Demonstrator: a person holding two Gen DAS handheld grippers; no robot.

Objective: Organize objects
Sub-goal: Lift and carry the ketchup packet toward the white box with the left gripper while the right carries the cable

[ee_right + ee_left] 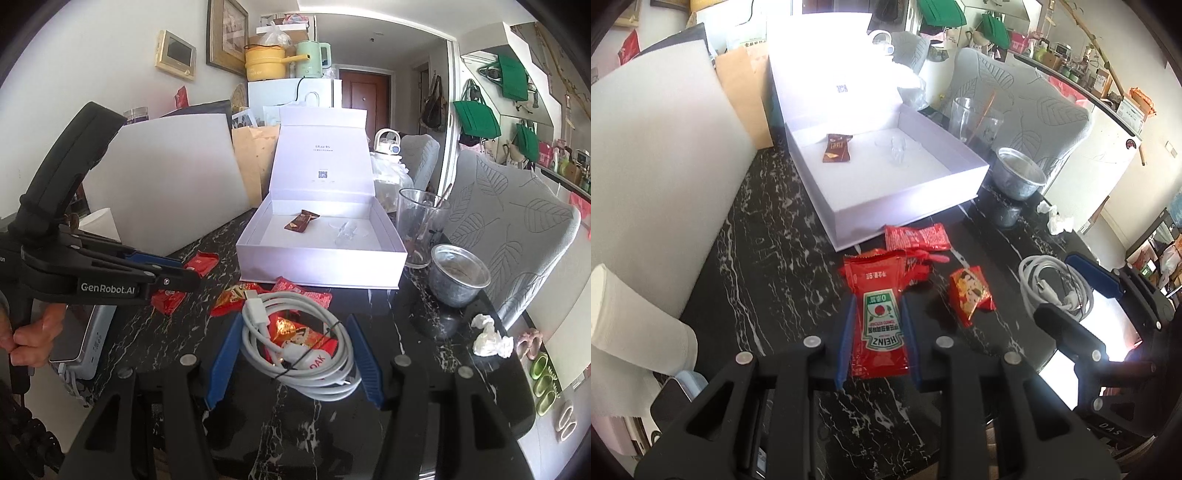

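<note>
A red Heinz ketchup packet (882,328) lies on the black marble table between the blue pads of my left gripper (877,306), whose jaws stand close on both its sides. More red packets (918,238) and a red-gold snack packet (971,295) lie beyond. My right gripper (295,325) is open around a coiled white cable (303,354) lying on red packets (295,332). An open white box (321,258) holds a brown packet (301,221) and a clear plastic piece (345,230). The left gripper also shows in the right wrist view (184,271).
A metal cup (458,275) and a clear glass (419,225) stand right of the box. Crumpled tissue (491,338) lies near the right edge. A white board (166,188) leans at the left. A grey chair (517,236) stands behind.
</note>
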